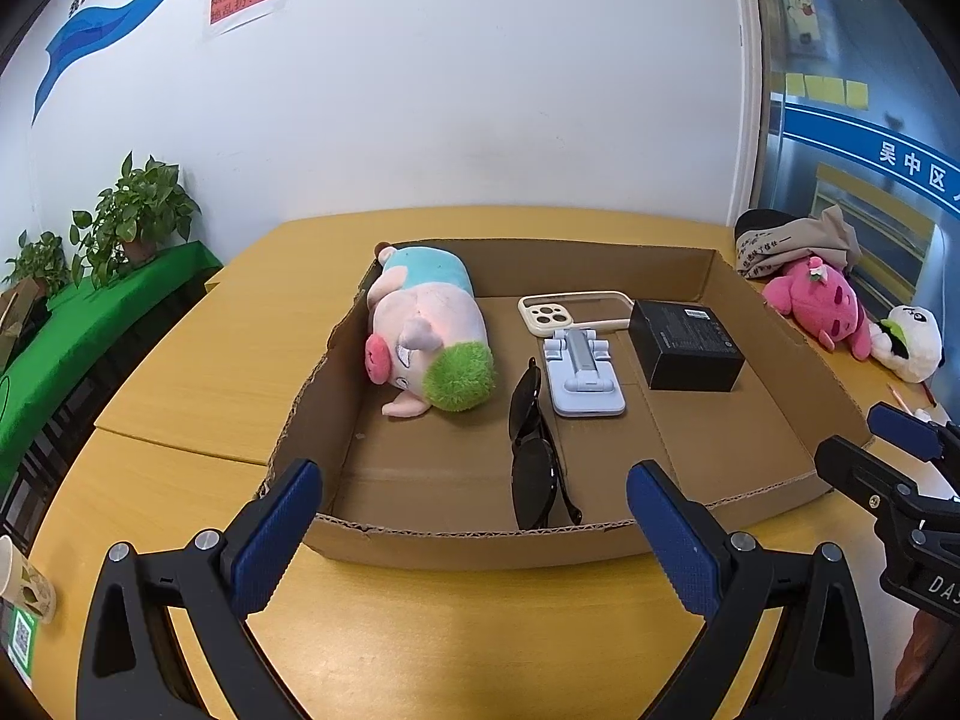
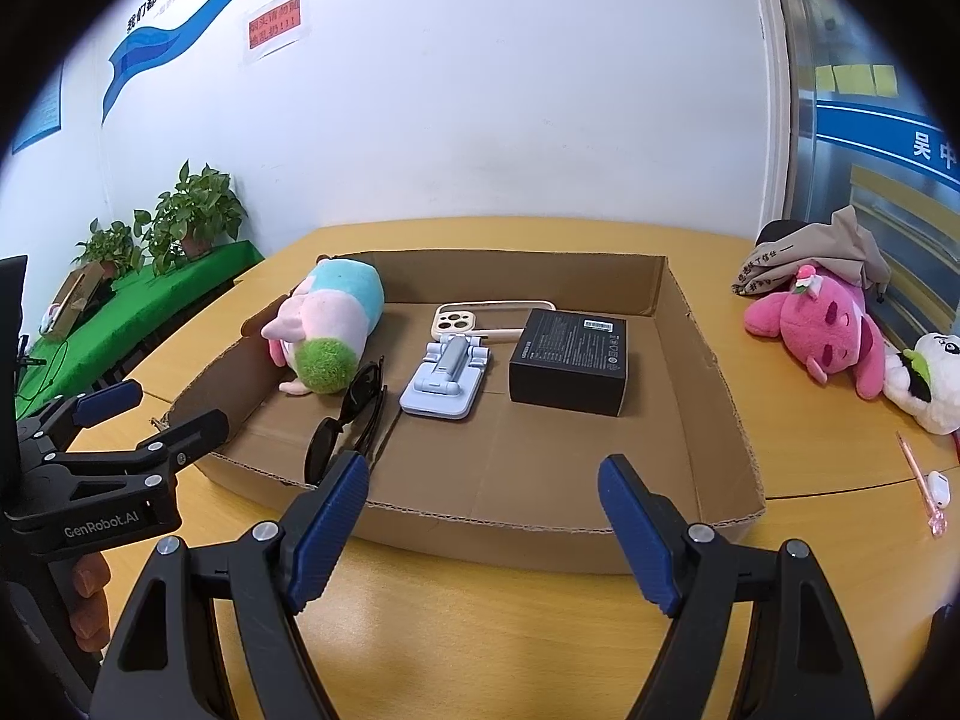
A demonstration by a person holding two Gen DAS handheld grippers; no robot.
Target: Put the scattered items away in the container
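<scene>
Cardboard tray [image 2: 708, 360] already holds most things, so the wide, empty right tool [image 2: 483, 495] should approach the pink plush toy [image 2: 822, 324] at the bench's right edge squarely.

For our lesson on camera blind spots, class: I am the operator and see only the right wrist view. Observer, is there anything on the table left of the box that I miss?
Observer: Yes. A paper cup stands on the table, at the far left edge of the left wrist view.
Operator: The near end of the sunglasses is hidden from me. Where does it lie?
Observer: The sunglasses lie inside the cardboard box, with their near end close against its near wall.
Operator: Which way does the plush pig face?
Observer: The plush pig has its pink snout turned toward the box's left wall.
</scene>
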